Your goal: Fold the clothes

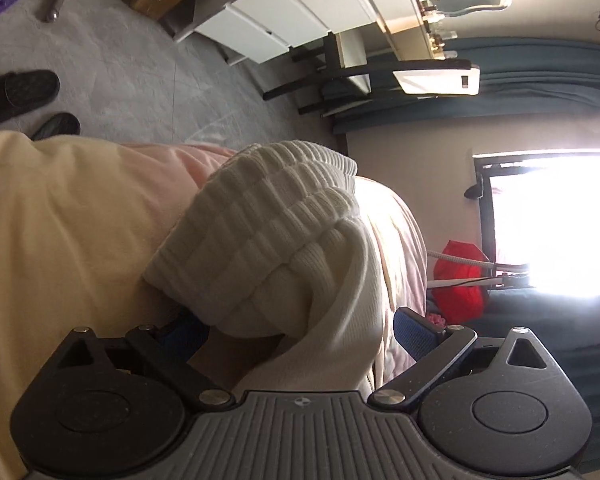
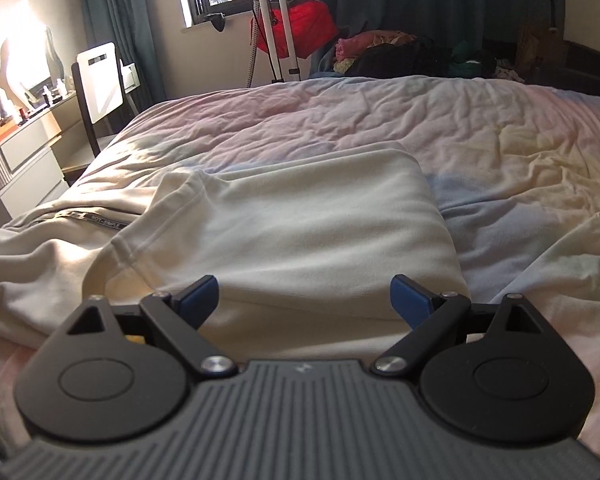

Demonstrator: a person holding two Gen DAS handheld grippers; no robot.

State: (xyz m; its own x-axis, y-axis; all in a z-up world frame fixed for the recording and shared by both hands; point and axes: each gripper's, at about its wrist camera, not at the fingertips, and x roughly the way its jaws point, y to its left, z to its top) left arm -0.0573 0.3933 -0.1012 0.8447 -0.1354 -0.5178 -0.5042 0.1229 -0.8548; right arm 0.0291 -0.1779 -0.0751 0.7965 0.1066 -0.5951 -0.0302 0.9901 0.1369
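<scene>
**Both grippers wide over a cream garment on the bed**

Though the left wrist view is rolled on its side, its parts can be read from left to right. At the far left edge two dark shoes (image 1: 40,92) stand on grey floor, cut off by the frame. Below them the bed (image 1: 60,220) fills the left half in pale yellow and pink. In the middle a ribbed cuff (image 1: 260,232) of the cream garment lies bunched between the fingers of the left gripper (image 1: 300,328), whose jaws stand wide apart. The cuff hides most of the left blue pad; whether the cloth touches that pad cannot be told. The right pad (image 1: 414,330) is bare. Further right a red bag (image 1: 458,280) sits by a window (image 1: 556,224) so blown out that nothing shows through it.

From the right wrist, a desk (image 2: 16,148) at the left edge is half lost in glare, with a chair (image 2: 100,84) beside it. The garment (image 2: 284,232) lies on the bed, its right part folded to a flat panel, its left part loose and wrinkled, with a printed strip too small to read. The right gripper (image 2: 304,300) hangs just over the panel's near edge, jaws wide apart, gripping nothing. Behind, a white stand (image 2: 278,28) fronts the red bag, and a dark clothes pile (image 2: 412,54) at the far edge is hard to sort out.
</scene>
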